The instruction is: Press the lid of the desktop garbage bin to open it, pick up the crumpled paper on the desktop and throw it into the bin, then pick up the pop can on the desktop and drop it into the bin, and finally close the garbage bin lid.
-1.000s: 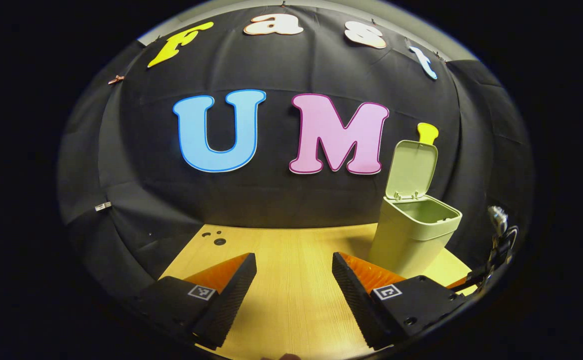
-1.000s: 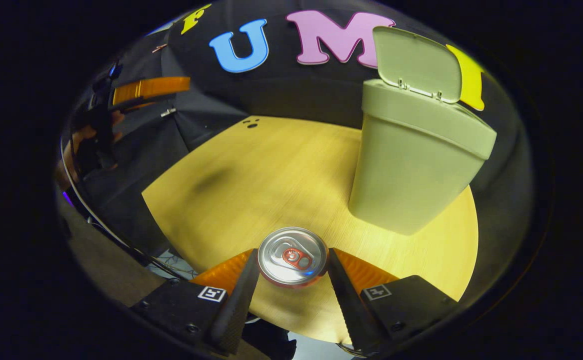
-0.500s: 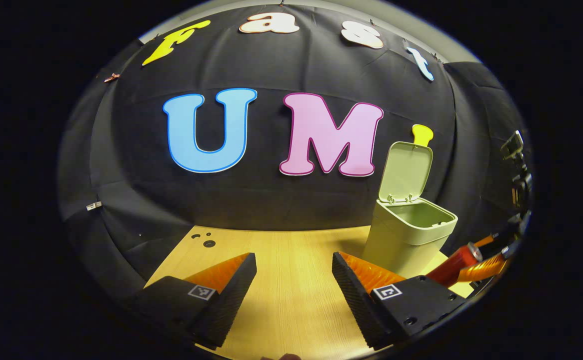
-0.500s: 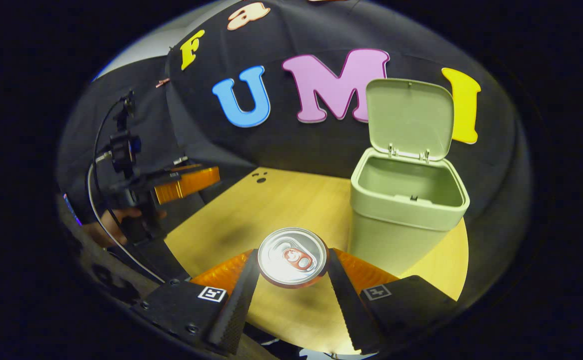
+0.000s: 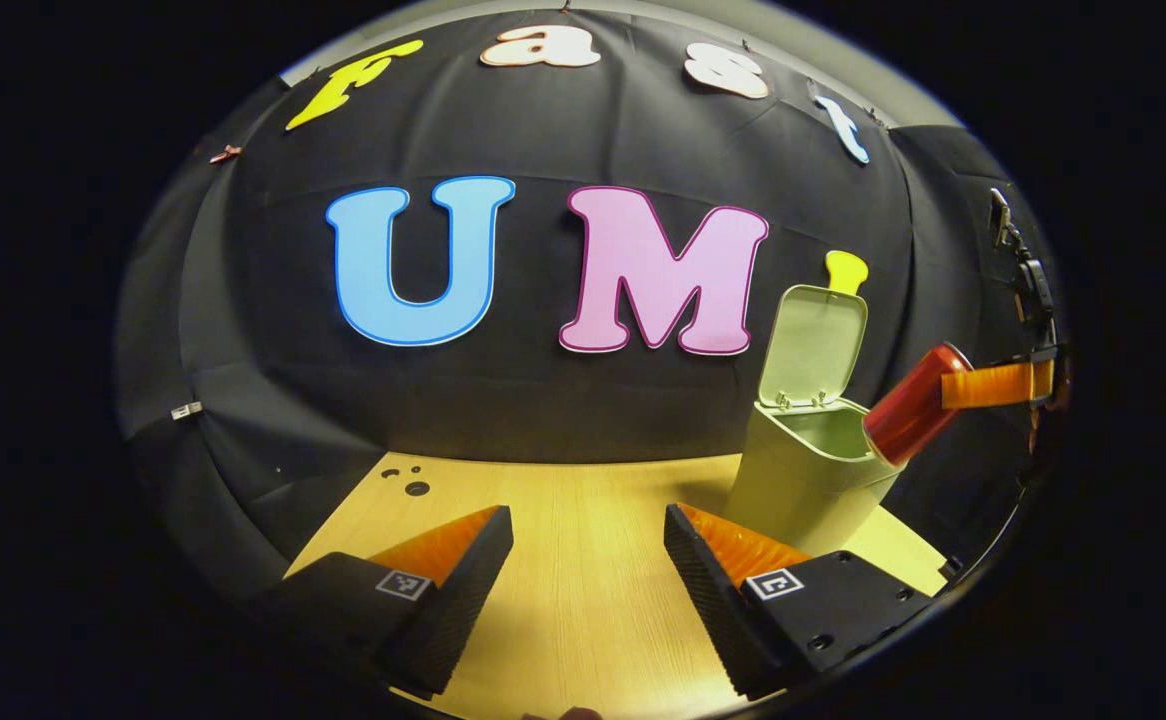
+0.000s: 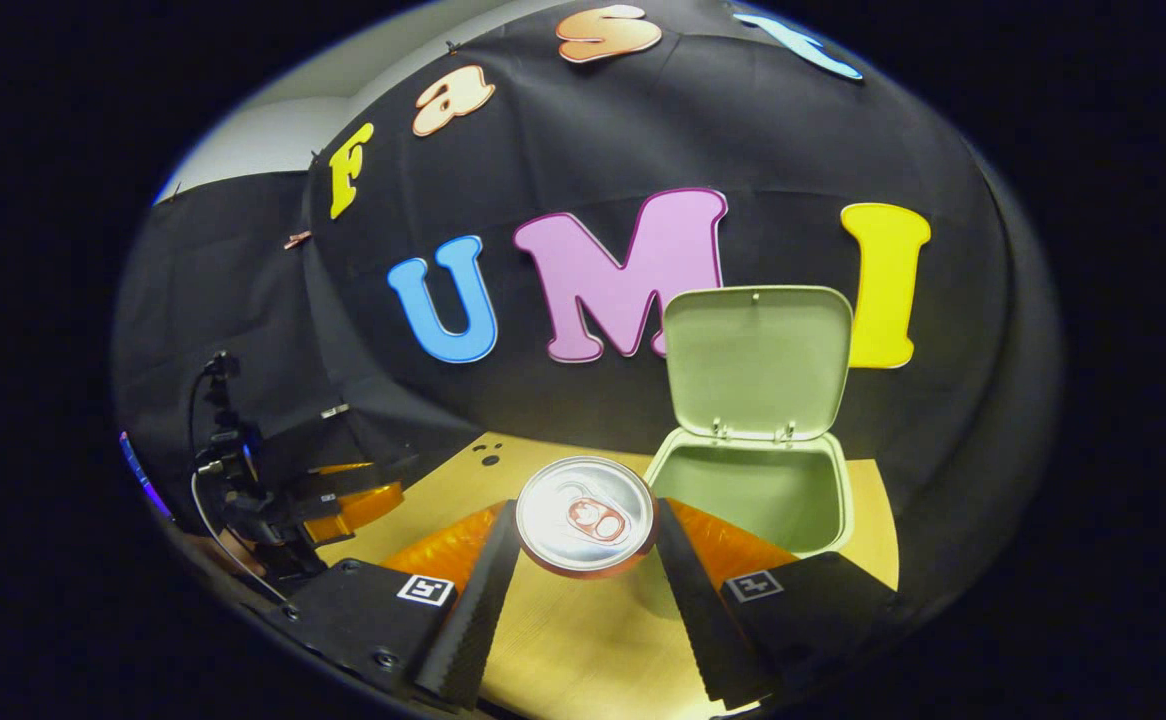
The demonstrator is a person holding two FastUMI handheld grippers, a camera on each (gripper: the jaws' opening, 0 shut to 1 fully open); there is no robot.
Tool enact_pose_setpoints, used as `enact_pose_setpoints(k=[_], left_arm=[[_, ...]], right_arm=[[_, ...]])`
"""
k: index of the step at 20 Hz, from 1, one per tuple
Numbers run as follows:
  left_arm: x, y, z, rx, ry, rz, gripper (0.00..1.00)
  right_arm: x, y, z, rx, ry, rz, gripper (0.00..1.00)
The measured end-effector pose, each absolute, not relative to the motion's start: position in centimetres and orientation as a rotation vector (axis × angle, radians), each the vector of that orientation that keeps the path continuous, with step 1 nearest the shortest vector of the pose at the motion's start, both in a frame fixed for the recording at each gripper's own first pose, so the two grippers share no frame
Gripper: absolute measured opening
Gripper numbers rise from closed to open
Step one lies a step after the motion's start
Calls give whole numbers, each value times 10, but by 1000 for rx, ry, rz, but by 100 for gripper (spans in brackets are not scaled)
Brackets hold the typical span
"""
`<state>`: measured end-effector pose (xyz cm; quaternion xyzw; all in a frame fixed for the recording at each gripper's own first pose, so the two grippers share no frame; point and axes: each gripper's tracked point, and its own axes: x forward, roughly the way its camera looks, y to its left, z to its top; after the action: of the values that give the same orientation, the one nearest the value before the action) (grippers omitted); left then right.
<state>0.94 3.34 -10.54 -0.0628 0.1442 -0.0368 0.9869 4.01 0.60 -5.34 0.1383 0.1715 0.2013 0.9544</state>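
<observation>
Your right hand-held gripper [image 6: 583,545] is clamped on the red aluminium pop can [image 6: 585,515], one finger pressed to each side of it, with the can's silver top and pull tab facing the camera in the right gripper view. In that view the can sits just in front of the open mouth of the pale green plastic desktop garbage bin [image 6: 753,490]. The bin's rounded green lid [image 6: 758,362] stands upright on its rear hinges against the black cloth wall, and what you can see of the bin's inside is bare green wall.

In the left gripper view the same can [image 5: 913,402] hangs tilted in the air at the right rim of the bin [image 5: 808,480], its lower end just over the opening, gripped from the right by your right hand-held gripper [image 5: 993,384]. The lid [image 5: 811,345] is raised there too.

Your left hand-held gripper [image 5: 588,570] is spread wide with nothing between its fingers, low over the light wooden surface [image 5: 583,600] and well to the left of the bin. You can also see it at the left edge of the right gripper view [image 6: 343,500], near the surface's [image 6: 563,640] corner.
</observation>
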Motion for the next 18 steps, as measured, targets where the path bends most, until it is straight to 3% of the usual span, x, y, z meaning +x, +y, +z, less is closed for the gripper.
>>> enact_pose_setpoints(k=[5, 18], left_arm=[[7, 31, -106, -134, 296, -74, 98], [3, 43, -112, -133, 314, -39, 98]], right_arm=[[76, -15, -64, 222, 341, 347, 83], [122, -20, -137, 155, 519, 298, 83]])
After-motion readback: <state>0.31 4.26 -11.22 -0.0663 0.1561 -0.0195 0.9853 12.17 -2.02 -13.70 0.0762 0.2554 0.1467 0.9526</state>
